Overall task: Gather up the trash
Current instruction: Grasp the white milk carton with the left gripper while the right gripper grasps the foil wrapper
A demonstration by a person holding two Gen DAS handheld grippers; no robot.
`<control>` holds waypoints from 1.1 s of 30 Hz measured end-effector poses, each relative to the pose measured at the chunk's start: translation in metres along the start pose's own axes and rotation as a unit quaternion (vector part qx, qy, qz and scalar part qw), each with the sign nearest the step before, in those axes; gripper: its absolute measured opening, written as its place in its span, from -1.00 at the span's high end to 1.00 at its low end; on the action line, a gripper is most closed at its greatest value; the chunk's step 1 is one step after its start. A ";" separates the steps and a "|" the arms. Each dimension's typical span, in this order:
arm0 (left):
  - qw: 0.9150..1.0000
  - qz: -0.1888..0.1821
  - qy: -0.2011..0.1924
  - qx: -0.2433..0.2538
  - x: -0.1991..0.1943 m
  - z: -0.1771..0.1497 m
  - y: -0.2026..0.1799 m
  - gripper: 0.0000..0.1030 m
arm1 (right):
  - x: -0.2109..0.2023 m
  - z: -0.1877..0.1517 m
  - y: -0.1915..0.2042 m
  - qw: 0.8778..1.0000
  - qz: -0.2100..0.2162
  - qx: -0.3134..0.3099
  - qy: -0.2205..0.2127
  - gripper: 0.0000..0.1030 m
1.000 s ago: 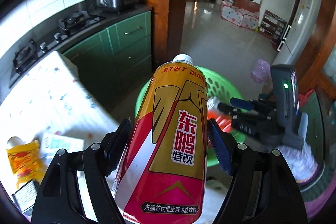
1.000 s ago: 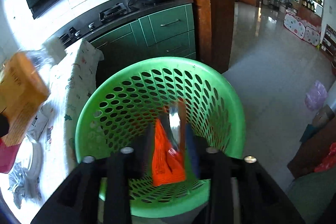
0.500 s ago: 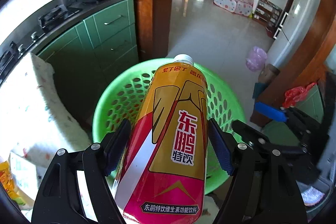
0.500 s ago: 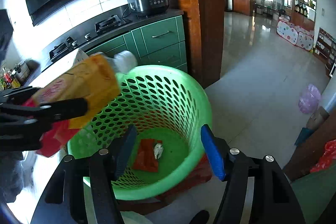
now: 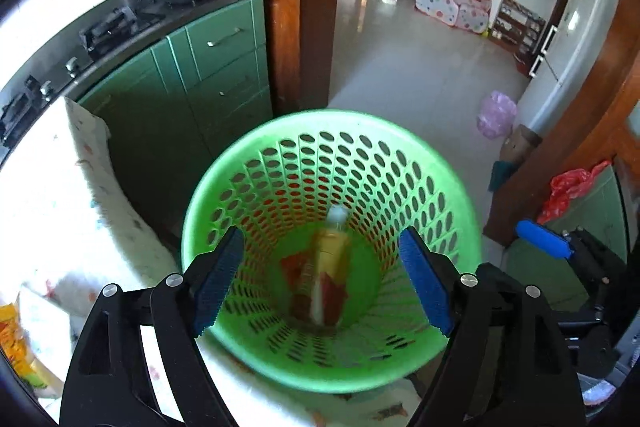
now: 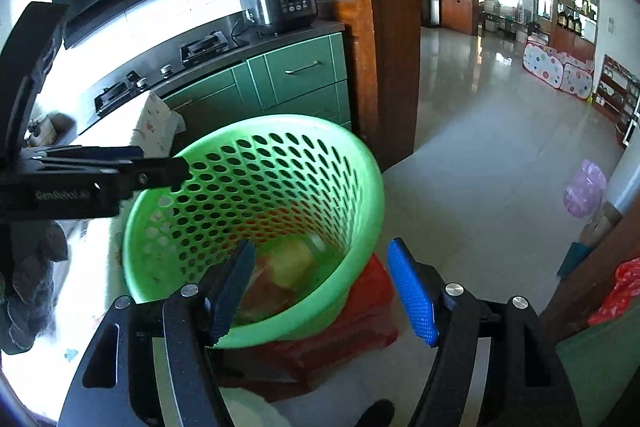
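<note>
A green perforated basket [image 5: 332, 123] stands beside the table; it also shows in the right wrist view [image 6: 256, 131]. A yellow and red drink bottle [image 5: 330, 259] lies blurred inside it, over a red wrapper [image 5: 294, 267]. The bottle also shows in the right wrist view [image 6: 290, 261]. My left gripper [image 5: 320, 279] is open and empty just above the basket's near rim. My right gripper [image 6: 322, 287] is open and empty at the basket's right side. The left gripper's arm [image 6: 100, 175] reaches over the rim in the right wrist view.
A table with a white patterned cloth [image 5: 52, 211] lies to the left, with a yellow packet [image 5: 12, 339] on it. Green cabinets [image 5: 208, 83] and a wooden door post [image 5: 316, 7] stand behind. The basket sits on a red stool [image 6: 344, 331].
My left gripper opened and the bottle dropped into the basket. My right gripper drew back to the right and stayed open.
</note>
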State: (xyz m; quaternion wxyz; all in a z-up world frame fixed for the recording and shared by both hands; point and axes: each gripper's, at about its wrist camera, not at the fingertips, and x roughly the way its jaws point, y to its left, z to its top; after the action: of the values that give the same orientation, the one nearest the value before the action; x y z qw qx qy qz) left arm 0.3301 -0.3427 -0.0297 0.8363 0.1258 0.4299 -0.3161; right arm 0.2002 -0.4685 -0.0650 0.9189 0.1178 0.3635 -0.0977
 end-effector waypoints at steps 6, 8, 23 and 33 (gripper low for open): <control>0.998 0.016 -0.054 -0.012 -0.084 -0.029 0.021 -0.53 | -0.036 -0.009 0.034 0.999 0.034 -0.005 -0.019 -0.35; 0.997 0.031 -0.070 -0.017 -0.114 -0.045 0.031 -0.54 | -0.048 -0.012 0.051 0.999 0.046 -0.014 -0.024 -0.38; 0.978 0.128 -0.109 -0.127 -0.240 -0.175 0.154 -0.60 | -0.094 -0.049 0.197 0.981 0.165 -0.099 0.002 -0.63; 0.963 0.148 -0.097 -0.202 -0.259 -0.245 0.217 -0.60 | -0.071 -0.069 0.276 0.970 0.198 -0.131 0.042 -0.65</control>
State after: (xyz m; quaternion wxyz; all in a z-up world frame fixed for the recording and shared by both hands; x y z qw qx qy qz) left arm 0.1997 0.0514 0.0169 0.9196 -0.0146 0.3780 -0.1061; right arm 0.1784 -0.1794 -0.0246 0.9112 0.0701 0.3809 0.1402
